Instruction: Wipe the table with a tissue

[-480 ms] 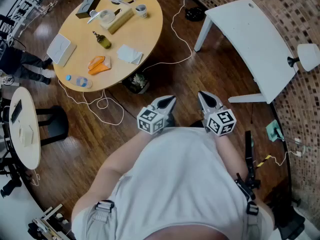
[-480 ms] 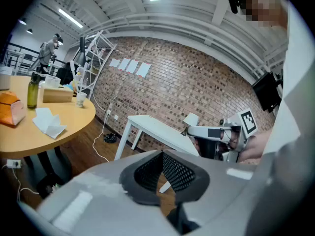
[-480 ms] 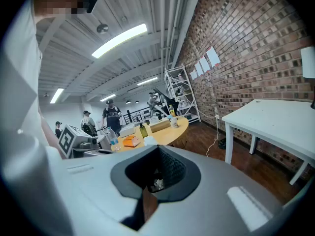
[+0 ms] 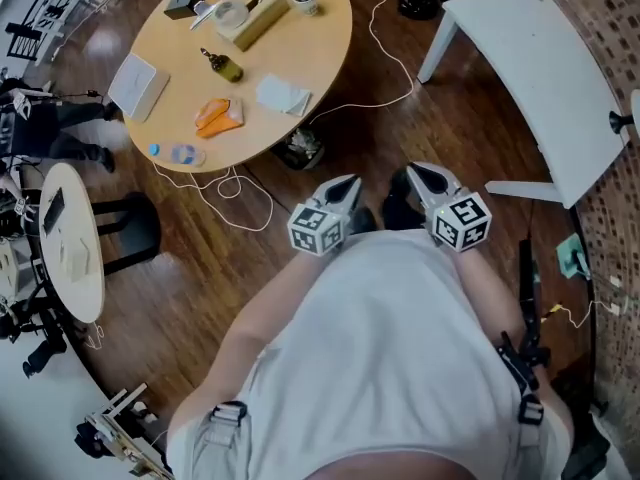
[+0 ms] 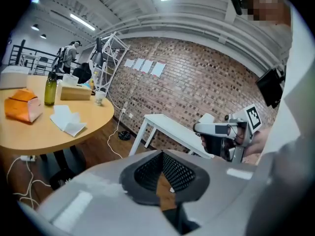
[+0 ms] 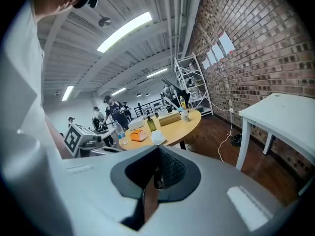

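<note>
White tissue [image 4: 283,96], crumpled and loosely folded, lying on round pale-wood worktop [image 4: 310,38] close to its near rim, near orange packet [image 4: 218,116], apart from dark bottle [image 4: 222,65]. Left hand-held gripper [image 4: 350,181]: jaws pressed together, nothing between them, held close to the body and tipped slightly downward. Right hand-held gripper [image 4: 413,171]: jaws likewise closed and empty, alongside the left, near but not touching. Both well apart from worktop, dark wood floor [image 4: 200,258] between. Tissue ahead and to the left of both; left hand-held gripper judged the nearer. Long axis of tissue roughly along the rim, crosswise to a straight approach. Jaws to be opened before any pick-up; wiping not yet begun.
</note>
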`<state>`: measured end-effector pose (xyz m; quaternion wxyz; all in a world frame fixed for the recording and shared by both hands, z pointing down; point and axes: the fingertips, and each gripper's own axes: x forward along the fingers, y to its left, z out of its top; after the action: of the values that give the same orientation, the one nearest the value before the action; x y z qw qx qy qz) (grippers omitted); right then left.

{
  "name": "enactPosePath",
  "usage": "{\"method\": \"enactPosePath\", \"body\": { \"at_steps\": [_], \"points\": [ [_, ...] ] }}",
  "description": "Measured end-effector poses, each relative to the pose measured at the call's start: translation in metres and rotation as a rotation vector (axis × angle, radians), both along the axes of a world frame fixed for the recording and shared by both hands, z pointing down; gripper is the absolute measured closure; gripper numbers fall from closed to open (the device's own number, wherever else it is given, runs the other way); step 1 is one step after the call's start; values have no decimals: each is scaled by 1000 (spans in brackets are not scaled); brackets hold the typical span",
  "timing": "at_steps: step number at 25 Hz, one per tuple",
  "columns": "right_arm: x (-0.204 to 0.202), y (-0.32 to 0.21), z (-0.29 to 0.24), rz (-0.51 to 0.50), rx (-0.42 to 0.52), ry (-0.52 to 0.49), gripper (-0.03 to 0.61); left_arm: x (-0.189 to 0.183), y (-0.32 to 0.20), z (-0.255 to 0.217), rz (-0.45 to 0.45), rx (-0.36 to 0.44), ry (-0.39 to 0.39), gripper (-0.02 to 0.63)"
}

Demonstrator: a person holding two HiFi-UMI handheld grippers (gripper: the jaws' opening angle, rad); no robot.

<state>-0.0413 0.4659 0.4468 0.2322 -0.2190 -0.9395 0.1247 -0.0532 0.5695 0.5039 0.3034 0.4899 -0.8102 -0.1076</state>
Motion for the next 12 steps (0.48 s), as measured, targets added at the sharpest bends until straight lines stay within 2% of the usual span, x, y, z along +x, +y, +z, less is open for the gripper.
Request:
{"method": "enactPosePath", "body": {
  "at_steps": [7, 12],
  "points": [
    [-72, -21, -3, -101, -20, -25, 572, -66, -36, -6, -3, -73, -51, 609],
    [-120, -61, -10, -109, -17, -50, 572, -110, -83, -19, 16, -66, -106, 609]
  ]
}}
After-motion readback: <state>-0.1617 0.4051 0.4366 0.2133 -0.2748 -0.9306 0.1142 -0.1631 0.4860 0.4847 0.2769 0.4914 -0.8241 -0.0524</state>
